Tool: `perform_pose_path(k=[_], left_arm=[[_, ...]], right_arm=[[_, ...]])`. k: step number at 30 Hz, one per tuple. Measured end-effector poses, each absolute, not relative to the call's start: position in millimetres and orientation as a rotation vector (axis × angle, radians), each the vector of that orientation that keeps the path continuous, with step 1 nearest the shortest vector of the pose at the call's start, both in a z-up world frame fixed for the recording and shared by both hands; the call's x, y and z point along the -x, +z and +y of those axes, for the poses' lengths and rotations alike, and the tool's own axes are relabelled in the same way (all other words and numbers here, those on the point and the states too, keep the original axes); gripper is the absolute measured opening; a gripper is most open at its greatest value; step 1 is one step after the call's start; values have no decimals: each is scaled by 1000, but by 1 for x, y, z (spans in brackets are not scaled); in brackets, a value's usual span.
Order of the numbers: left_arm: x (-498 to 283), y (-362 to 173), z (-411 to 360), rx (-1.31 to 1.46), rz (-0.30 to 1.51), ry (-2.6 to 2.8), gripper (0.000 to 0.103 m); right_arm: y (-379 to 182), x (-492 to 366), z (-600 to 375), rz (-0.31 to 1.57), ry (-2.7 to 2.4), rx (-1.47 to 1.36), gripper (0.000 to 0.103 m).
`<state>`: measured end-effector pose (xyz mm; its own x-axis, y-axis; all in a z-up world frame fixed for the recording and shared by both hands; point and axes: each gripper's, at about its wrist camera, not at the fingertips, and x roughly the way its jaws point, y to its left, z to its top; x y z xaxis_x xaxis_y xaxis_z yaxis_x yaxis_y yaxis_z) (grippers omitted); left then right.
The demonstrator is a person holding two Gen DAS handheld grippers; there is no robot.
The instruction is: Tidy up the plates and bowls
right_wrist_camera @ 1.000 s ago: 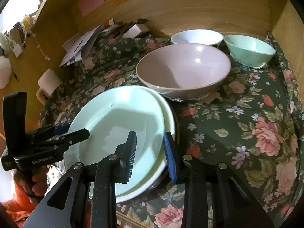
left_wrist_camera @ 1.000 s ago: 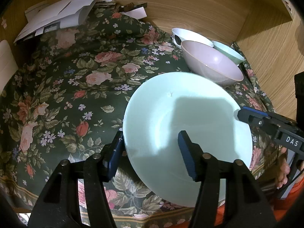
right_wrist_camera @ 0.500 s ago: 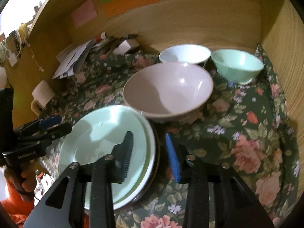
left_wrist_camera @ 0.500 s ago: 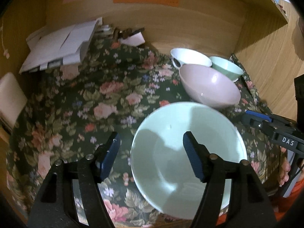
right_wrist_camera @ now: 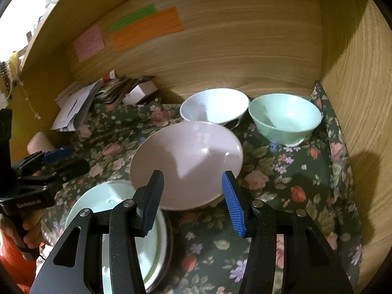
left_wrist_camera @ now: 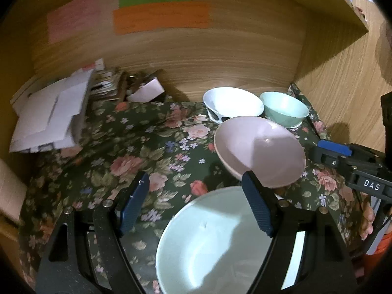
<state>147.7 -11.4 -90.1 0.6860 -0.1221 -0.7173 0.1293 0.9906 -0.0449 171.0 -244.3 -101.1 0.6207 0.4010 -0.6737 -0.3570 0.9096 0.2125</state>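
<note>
Both grippers hang released and empty above the floral-clothed surface (right_wrist_camera: 306, 178). The left gripper (left_wrist_camera: 196, 203) hovers over the mint plate (left_wrist_camera: 215, 245), which tops a stack at the front edge. The right gripper (right_wrist_camera: 192, 196) frames the pink bowl (right_wrist_camera: 186, 161); the white bowl (right_wrist_camera: 214, 105) and green bowl (right_wrist_camera: 285, 120) sit behind it.

A: What colours are the dishes?

B: A pale mint round plate (left_wrist_camera: 210, 245), a wide dusty-pink bowl (right_wrist_camera: 186, 161), a white bowl (right_wrist_camera: 214, 105) with dark spots outside, and a small mint-green bowl (right_wrist_camera: 285, 120).

A: And beneath them?

B: A dark green cloth with pink roses (left_wrist_camera: 137, 147). Behind, the light wood-grain back panel (right_wrist_camera: 232, 56) carries pink, green and orange paper notes (left_wrist_camera: 161, 17). The black tongs have blue pads (right_wrist_camera: 232, 205).
</note>
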Motion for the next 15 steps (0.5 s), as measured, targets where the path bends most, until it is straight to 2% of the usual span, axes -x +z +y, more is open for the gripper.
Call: perform_pose_path(k=[6,15], left_arm=[[-176,-103,-23,-31,845,-157,78],[-214,-129,-35,-26,941,-179,78]], right_arm=[[-109,-191,-250,807,404,-67,53],[-133,-218,-256,861,368,-82,53]])
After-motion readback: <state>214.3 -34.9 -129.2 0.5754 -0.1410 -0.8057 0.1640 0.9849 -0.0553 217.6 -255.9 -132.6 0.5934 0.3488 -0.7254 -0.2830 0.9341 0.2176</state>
